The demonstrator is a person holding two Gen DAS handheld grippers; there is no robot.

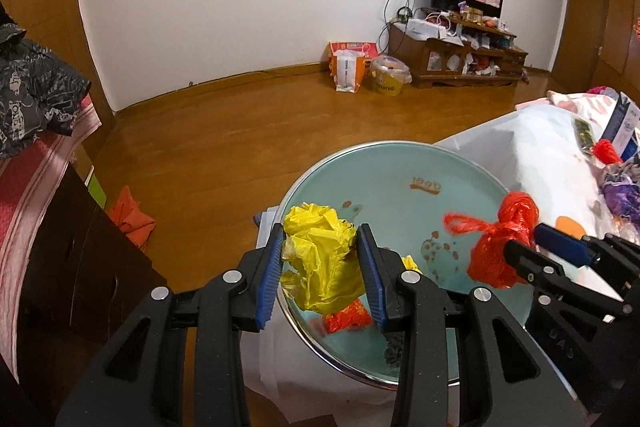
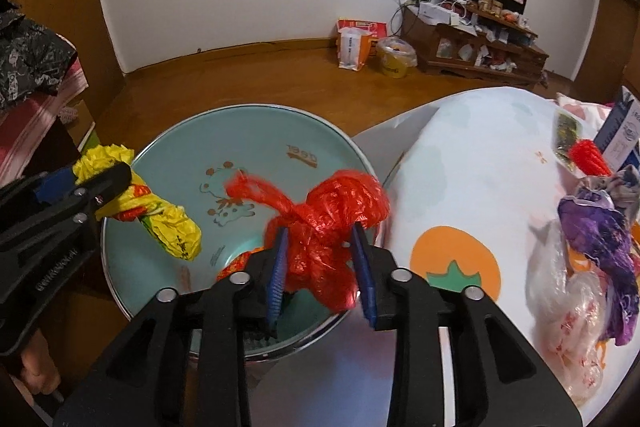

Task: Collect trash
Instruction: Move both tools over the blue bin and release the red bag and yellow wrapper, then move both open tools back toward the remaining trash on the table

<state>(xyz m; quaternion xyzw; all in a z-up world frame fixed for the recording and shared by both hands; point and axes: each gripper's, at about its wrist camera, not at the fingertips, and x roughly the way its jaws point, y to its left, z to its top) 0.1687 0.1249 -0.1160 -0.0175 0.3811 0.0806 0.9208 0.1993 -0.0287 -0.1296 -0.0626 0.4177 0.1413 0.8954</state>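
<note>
My left gripper (image 1: 320, 259) is shut on a crumpled yellow plastic bag (image 1: 320, 263) and holds it over a pale green basin (image 1: 400, 163). My right gripper (image 2: 322, 267) is shut on a knotted red plastic bag (image 2: 328, 227) above the same basin (image 2: 256, 131). The red bag (image 1: 500, 247) also shows in the left wrist view, and the yellow bag (image 2: 160, 215) in the right wrist view. A small red wrapper (image 1: 348, 319) and a dark scrap (image 1: 394, 347) lie in the basin's bottom.
The basin stands at the edge of a table under a white cloth (image 2: 460, 187) with orange fruit prints. On it lie a purple bag (image 2: 600, 231), a clear plastic bag (image 2: 568, 307), a red piece (image 2: 590, 155) and a blue-white carton (image 2: 624, 135). A dark cabinet (image 1: 68, 267) stands left.
</note>
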